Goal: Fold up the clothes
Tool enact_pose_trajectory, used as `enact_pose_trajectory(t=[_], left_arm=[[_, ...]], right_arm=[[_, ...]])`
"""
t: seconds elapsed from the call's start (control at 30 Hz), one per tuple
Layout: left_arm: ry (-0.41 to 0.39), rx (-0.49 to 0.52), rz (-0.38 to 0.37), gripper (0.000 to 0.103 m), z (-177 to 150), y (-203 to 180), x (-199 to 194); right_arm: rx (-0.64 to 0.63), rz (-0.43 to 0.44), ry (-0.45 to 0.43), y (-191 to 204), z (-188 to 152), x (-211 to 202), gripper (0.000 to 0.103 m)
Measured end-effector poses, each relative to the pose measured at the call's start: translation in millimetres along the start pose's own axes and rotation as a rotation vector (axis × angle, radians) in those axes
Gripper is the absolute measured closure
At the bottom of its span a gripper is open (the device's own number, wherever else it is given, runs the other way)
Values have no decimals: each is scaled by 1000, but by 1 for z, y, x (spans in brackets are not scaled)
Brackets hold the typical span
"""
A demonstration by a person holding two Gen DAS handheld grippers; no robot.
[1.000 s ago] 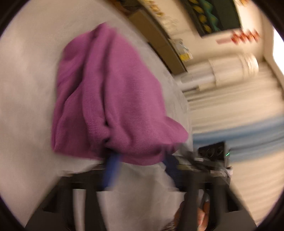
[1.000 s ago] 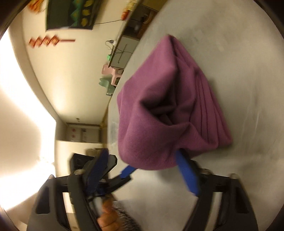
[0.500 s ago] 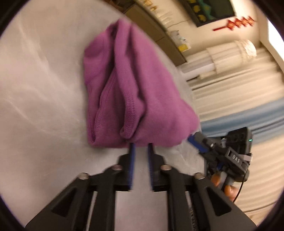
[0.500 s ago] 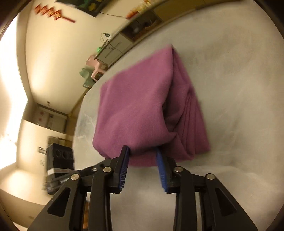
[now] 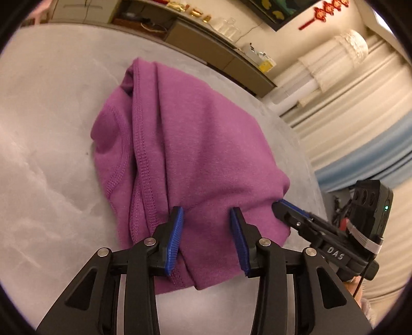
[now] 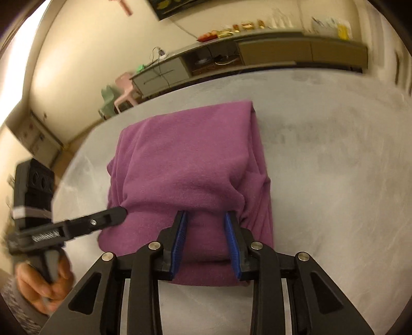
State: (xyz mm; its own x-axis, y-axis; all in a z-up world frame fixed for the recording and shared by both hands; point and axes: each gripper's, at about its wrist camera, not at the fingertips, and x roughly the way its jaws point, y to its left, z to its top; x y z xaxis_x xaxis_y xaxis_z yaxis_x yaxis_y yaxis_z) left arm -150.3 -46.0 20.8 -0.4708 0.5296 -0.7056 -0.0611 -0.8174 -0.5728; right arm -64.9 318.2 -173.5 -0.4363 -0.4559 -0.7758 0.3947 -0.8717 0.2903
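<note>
Folded purple garment (image 5: 195, 154) lies on the counter (image 5: 51, 159). Left gripper (image 5: 207, 214) jaws have just opened, right gripper (image 6: 204, 215) jaws just narrowed; both straddle its 6 o'clock edge, gripping nothing.

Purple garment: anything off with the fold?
Yes. The purple garment sits lumpy on the grey table. Its stitched hems bunch along one side, and the near edge puckers, not flat or square.

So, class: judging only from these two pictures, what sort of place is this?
Probably a home living room: a long low brown sideboard with snacks along the wall, pale pleated curtains, and a red knotted ornament hanging on the cream wall.
</note>
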Motion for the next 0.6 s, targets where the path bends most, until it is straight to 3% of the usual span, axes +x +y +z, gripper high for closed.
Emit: enact_pose_trajectory(t=[0.07,0.17,0.23,0.27,0.3,0.33,0.37,0.47,0.6], left_arm=[[-53,50,10,62,-1,-14,-20],[-97,135,-17,57,-8,-29,-39],[-72,178,62,53,-5,-34,-23],[-31,167,122,51,-7,-29,-7],[0,128,119,49,-8,-21,7],[-28,101,85,49,-6,-16,7],[-24,99,82,49,-5,-14,6],[-25,139,91,48,-8,-19,0],[-12,145,48,48,-10,-9,3]], right_arm=[[-14,-30,-14,4,2,-15,72],[-41,-42,-118,18,12,-47,72],[-69,-49,-119,25,18,-49,72],[-87,-70,-73,23,17,-33,72],[-98,-94,-19,25,16,-11,72],[-97,-92,16,27,14,8,71],[-97,-69,11,24,14,15,69],[-67,-28,57,18,30,5,69],[-116,-36,-49,31,54,-16,68]])
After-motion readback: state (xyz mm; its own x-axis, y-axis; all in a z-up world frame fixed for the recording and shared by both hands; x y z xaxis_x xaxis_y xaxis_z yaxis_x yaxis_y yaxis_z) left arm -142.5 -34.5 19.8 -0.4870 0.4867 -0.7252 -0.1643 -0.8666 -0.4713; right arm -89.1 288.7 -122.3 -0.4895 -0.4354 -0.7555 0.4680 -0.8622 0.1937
